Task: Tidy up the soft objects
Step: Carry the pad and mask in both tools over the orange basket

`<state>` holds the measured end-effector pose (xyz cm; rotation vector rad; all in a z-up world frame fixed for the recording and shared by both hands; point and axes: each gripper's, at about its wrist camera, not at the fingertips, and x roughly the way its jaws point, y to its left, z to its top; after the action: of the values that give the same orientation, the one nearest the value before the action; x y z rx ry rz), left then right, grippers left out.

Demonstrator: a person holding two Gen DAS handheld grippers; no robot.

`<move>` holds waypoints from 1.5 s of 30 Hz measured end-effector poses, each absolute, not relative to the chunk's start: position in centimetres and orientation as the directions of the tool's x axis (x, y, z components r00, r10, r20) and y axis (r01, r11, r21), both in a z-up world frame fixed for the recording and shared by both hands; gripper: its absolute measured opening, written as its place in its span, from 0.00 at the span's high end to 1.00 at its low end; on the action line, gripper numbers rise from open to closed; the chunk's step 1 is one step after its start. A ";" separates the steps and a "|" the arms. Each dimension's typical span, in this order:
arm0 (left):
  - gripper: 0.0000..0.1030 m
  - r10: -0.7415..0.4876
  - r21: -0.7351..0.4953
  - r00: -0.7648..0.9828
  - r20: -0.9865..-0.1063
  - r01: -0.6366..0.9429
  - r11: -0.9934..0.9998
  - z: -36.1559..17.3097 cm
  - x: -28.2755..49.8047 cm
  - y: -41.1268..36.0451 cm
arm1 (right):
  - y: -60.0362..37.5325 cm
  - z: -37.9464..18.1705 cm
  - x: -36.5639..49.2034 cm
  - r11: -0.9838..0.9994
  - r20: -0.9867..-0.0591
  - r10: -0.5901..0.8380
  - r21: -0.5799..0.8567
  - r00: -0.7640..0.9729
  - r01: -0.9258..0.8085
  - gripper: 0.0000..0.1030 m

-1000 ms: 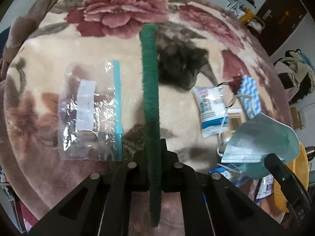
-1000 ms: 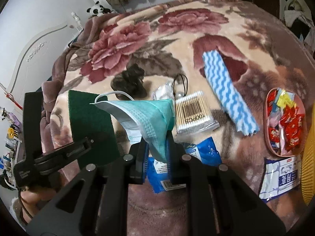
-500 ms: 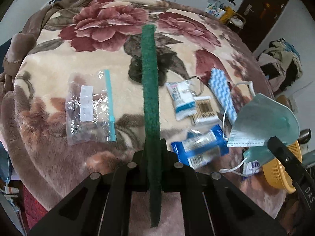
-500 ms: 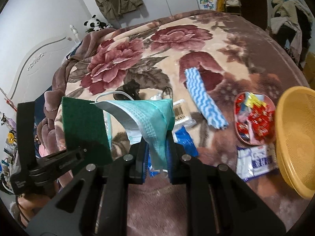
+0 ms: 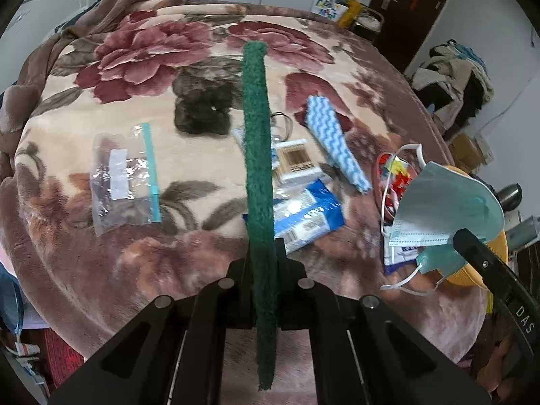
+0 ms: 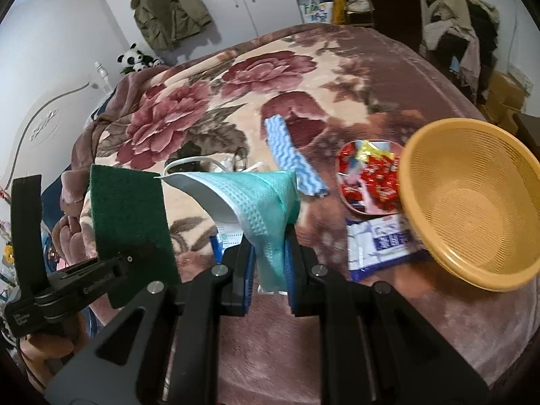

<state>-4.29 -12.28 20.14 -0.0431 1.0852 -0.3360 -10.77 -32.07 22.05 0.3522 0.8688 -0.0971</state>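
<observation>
My left gripper (image 5: 264,253) is shut on a green scouring pad (image 5: 257,141), held edge-on and upright above the floral blanket; the pad also shows flat in the right wrist view (image 6: 130,216). My right gripper (image 6: 270,253) is shut on a teal face mask (image 6: 256,199), which hangs at the right of the left wrist view (image 5: 445,202). An orange mesh basket (image 6: 472,202) sits on the blanket to the right. A blue-and-white wavy cloth (image 5: 334,141) and a dark scrunchie (image 5: 202,111) lie on the blanket.
On the blanket lie a clear zip bag (image 5: 125,179), a cotton swab pack (image 5: 297,162), blue tissue packs (image 5: 303,216), a wipes pack (image 6: 381,243) and a pink dish of red candies (image 6: 368,179). Wardrobe, clothes pile and door stand behind.
Both grippers have lifted and pulled back from the blanket with pad and mask held. The view swung right, bringing the orange basket into the right wrist view.
</observation>
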 end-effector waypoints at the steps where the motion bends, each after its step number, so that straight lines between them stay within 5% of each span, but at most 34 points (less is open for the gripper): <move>1: 0.95 -0.293 -0.197 0.420 -0.859 0.256 0.946 20.2 -4.6 -12.7 | -32.3 22.1 -11.1 0.937 -0.761 0.052 0.262 0.647 0.232 0.85; 45: 0.95 -0.489 -0.237 0.314 -0.814 0.589 0.773 25.8 -8.8 -36.8 | -49.4 24.5 -18.1 0.829 -0.733 -0.166 0.260 0.660 0.496 0.85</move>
<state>-8.85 -36.81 25.77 0.1107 1.0294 -0.7124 -18.12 -49.43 24.52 0.4684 0.7643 -0.3901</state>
